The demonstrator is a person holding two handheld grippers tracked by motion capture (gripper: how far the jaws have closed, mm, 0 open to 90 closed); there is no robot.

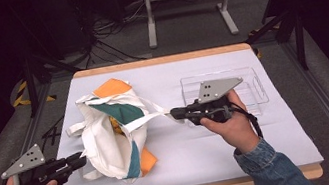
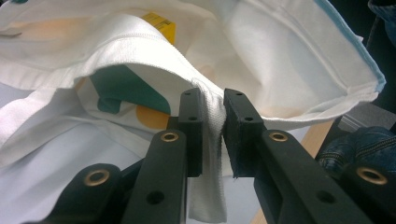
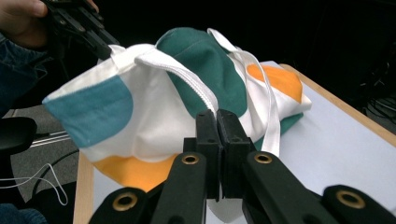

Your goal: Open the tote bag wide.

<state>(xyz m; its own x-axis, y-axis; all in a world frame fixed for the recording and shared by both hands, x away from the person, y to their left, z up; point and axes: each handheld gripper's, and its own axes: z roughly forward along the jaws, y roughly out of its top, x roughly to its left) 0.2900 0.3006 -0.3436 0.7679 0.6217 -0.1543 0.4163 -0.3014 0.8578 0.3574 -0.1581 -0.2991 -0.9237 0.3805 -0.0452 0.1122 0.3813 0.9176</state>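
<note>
Nearest the viewer, at the table's (image 1: 228,61) front-left corner, the left gripper (image 1: 79,162) is clamping its jaws on the white rim of the bag (image 1: 110,142); in the left gripper view a fold of white webbing (image 2: 212,135) is sitting pinched between the two jaws. Behind that fold the bag's mouth is gaping, and a yellow item (image 2: 161,25) is showing inside.

The bag, white with teal and orange patches, is lying on the left half of the white table cover, its mouth being held open between the two grippers.

Farther in, the right gripper (image 1: 174,113) is gripping a white strap (image 1: 149,118) at the bag's right side, jaws closed together on it.

Just beyond the right hand (image 1: 229,125), a clear tray (image 1: 259,88) is resting on the table's right half.
</note>
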